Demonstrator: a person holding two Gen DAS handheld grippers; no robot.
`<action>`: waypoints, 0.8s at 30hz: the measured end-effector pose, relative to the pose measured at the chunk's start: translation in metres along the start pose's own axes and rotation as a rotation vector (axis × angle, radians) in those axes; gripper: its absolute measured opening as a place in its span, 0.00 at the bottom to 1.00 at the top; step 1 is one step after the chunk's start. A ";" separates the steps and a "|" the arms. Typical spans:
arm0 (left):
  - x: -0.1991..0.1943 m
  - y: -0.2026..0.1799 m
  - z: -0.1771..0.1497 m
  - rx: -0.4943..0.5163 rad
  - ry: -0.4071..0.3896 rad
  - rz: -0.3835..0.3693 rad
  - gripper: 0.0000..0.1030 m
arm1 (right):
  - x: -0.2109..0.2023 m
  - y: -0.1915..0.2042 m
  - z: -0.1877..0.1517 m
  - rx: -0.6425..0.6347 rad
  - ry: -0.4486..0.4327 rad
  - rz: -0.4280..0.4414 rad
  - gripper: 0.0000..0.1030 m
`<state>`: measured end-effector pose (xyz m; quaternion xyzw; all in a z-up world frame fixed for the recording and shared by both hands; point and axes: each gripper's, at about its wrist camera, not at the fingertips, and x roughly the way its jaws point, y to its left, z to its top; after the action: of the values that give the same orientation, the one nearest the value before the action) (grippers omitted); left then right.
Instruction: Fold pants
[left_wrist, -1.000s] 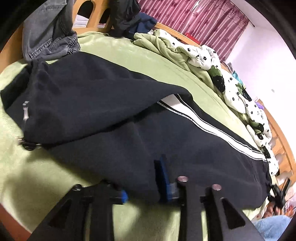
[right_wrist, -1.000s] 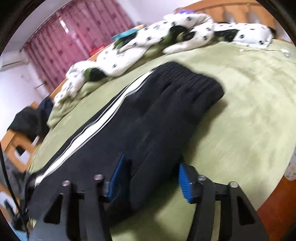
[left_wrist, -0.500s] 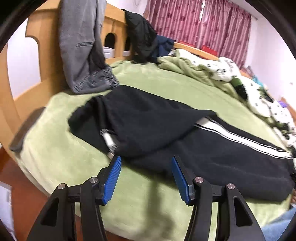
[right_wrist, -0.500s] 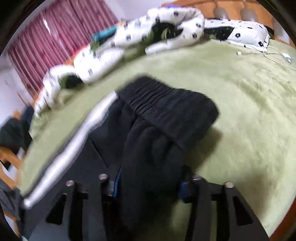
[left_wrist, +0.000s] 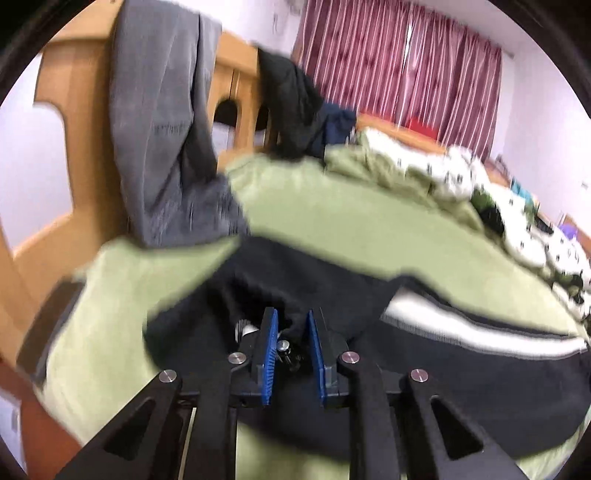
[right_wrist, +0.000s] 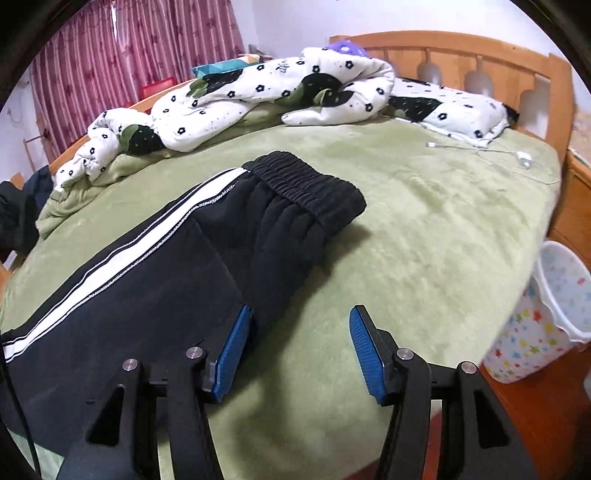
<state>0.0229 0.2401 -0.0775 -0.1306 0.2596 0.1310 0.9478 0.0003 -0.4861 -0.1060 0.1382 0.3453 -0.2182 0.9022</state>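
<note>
Now the black pants lie long across the green bed. Left gripper looks pinched on one end, though it's blurry. Right gripper is apart beside the waistband.

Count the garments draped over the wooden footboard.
2. A grey garment hangs over the footboard at left; a dark garment is draped further right, near the curtains. Blur may hide more.
</note>
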 end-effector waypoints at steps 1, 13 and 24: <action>0.004 -0.001 0.009 0.008 -0.021 0.009 0.15 | -0.001 0.003 0.001 0.003 0.003 -0.002 0.54; 0.117 0.018 0.094 -0.003 0.035 0.018 0.37 | -0.015 0.028 -0.002 0.091 -0.042 -0.184 0.54; 0.200 0.031 0.058 -0.010 0.349 0.075 0.64 | -0.032 0.010 0.000 0.087 -0.119 -0.321 0.54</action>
<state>0.2057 0.3233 -0.1399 -0.1464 0.4241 0.1429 0.8822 -0.0158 -0.4680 -0.0833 0.1070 0.2992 -0.3819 0.8679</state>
